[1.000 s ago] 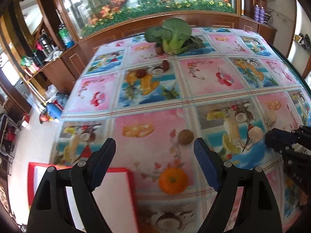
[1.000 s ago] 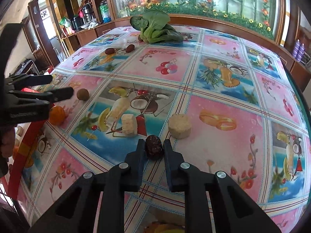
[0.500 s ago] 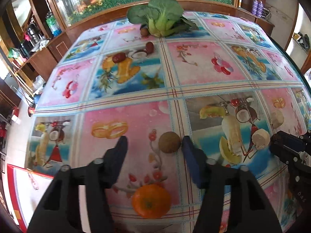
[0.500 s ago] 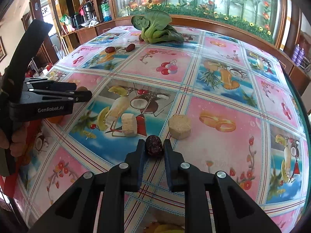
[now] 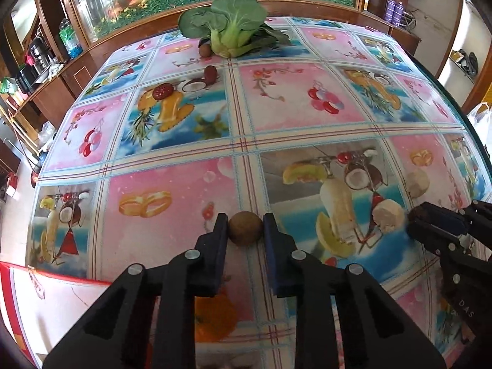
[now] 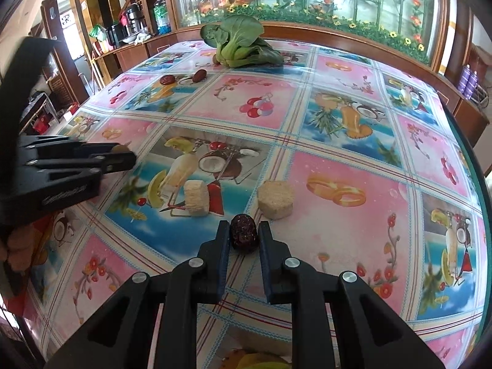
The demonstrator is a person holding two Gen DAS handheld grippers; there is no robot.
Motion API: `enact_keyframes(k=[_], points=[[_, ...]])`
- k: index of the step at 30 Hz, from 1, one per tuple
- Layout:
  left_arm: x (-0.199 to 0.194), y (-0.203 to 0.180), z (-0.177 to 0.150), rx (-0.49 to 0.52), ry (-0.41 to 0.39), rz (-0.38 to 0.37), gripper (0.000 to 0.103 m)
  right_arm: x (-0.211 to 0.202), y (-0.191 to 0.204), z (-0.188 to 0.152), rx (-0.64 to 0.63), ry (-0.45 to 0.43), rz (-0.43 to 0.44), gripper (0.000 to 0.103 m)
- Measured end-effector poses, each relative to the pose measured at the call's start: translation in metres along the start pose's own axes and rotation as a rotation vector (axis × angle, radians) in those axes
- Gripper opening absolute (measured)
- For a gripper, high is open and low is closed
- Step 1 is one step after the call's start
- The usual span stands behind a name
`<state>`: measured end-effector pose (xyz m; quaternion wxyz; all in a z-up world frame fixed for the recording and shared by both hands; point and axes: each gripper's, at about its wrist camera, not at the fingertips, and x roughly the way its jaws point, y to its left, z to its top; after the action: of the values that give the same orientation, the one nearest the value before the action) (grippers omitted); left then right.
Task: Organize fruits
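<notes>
My left gripper is shut on a small round brown fruit low over the table. An orange lies just under and behind its fingers, partly hidden. My right gripper is shut on a dark red date; it shows at the right edge of the left wrist view. The left gripper shows at the left of the right wrist view. Two red dates and a small brown fruit lie far back.
A bok choy lies at the table's far edge. Two pale cylindrical chunks sit just beyond my right gripper. A red-rimmed white tray is at the near left. The tablecloth has printed fruit pictures.
My left gripper moved forward past the orange and closed on the brown fruit. My right gripper stayed still, holding the date.
</notes>
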<state>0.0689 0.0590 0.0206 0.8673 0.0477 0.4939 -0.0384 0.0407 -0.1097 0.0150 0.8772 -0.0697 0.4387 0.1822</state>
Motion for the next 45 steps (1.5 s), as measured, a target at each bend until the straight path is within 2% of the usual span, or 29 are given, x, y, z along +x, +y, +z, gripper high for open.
enact_keyframes(k=[10,15,22,34,42,45], points=[[-0.065,-0.027,-0.026,-0.017,-0.155,0.024,0.025,-0.009,-0.021,0.002,0.112,-0.048,-0.022,0.017],[-0.100,-0.035,-0.050,-0.037,-0.228,0.111,0.025,-0.009,-0.025,0.001,0.138,-0.063,-0.030,0.017],[-0.141,-0.023,-0.083,-0.092,-0.327,0.229,0.025,-0.012,-0.028,0.000,0.158,-0.099,-0.054,0.017],[-0.176,0.002,-0.130,-0.169,-0.378,0.261,0.025,-0.028,-0.035,-0.004,0.197,-0.231,-0.098,0.017],[-0.193,0.020,-0.151,-0.216,-0.416,0.263,0.025,-0.036,-0.045,-0.009,0.269,-0.278,-0.138,0.017],[-0.197,0.028,-0.157,-0.233,-0.418,0.257,0.025,-0.037,-0.044,-0.012,0.304,-0.275,-0.126,0.017]])
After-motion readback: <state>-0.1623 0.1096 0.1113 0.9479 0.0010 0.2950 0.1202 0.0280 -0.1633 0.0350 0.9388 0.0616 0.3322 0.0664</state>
